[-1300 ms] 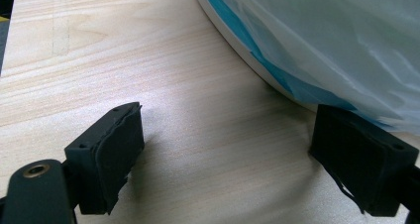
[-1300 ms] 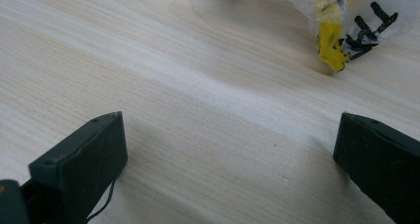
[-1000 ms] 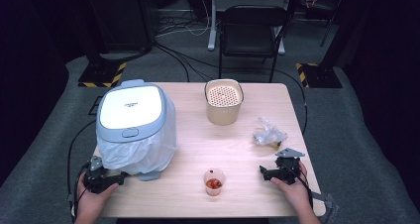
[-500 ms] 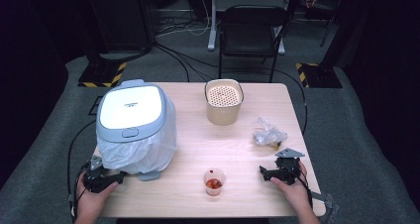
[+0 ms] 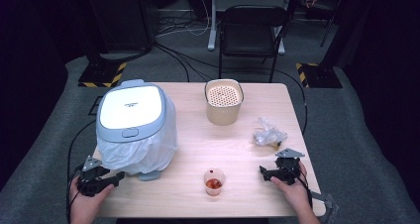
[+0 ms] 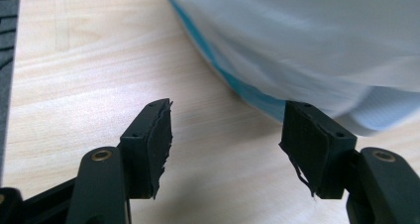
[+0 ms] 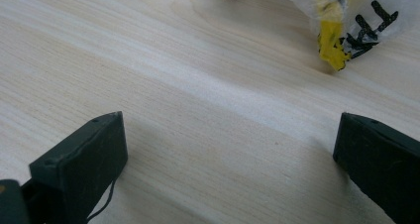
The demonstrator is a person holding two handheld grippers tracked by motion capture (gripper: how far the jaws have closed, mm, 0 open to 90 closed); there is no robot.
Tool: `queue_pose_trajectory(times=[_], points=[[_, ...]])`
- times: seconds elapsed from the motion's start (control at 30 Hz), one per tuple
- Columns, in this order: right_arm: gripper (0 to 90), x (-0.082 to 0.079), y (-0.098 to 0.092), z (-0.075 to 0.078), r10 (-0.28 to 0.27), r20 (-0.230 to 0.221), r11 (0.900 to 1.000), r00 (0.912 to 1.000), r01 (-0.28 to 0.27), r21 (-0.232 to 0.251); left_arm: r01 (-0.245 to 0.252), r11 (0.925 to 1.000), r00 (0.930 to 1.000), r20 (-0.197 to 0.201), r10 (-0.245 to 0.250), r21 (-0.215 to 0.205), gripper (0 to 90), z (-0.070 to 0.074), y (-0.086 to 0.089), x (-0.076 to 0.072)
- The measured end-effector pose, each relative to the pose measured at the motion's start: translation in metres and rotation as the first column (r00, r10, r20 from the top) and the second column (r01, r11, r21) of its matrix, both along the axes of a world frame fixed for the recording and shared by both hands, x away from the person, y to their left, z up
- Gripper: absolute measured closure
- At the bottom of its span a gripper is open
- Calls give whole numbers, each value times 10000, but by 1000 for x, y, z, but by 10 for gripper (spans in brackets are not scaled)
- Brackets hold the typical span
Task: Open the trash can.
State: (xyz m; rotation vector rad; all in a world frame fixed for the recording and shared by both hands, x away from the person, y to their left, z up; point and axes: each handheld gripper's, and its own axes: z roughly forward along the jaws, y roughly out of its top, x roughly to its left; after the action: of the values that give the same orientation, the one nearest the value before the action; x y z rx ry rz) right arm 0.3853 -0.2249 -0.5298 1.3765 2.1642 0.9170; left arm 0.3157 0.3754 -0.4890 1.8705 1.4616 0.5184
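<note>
Down at the lower left of the high view, the left gripper (image 5: 118, 176) sits just beside the bin (image 5: 134, 130), a white-lidded box wrapped in a pale plastic bag that stands upright on the table (image 5: 247, 149) in the left half of the frame, its long side running from near edge to far edge. Its jaws have just been closing, yet they stand apart with only bare wood between them. At the lower right, the right gripper (image 5: 262, 171) rests released, jaws wide, near a crumpled wrapper (image 5: 268, 133). A small cup (image 5: 214, 181) of red bits stands low in the middle.
</note>
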Motion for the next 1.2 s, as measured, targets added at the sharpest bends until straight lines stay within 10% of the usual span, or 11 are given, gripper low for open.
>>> queue_pose_trajectory(times=[0.43, 0.63, 1.2], points=[[0, 0, 0, 0, -5, -16, 10000, 10000, 5, 0, 921, 9951, 9920, 904, -884, -370, 403, 26, -15, 5], [0, 0, 0, 0, -6, -15, 10000, 10000, 6, 2, 1469, 9886, 9881, 520, -1450, -345, 423, 25, -17, 13], [0, 0, 0, 0, 22, -20, 10000, 10000, -23, -15, 283, 9974, 9972, 706, -236, -663, 469, 14, -32, 30]])
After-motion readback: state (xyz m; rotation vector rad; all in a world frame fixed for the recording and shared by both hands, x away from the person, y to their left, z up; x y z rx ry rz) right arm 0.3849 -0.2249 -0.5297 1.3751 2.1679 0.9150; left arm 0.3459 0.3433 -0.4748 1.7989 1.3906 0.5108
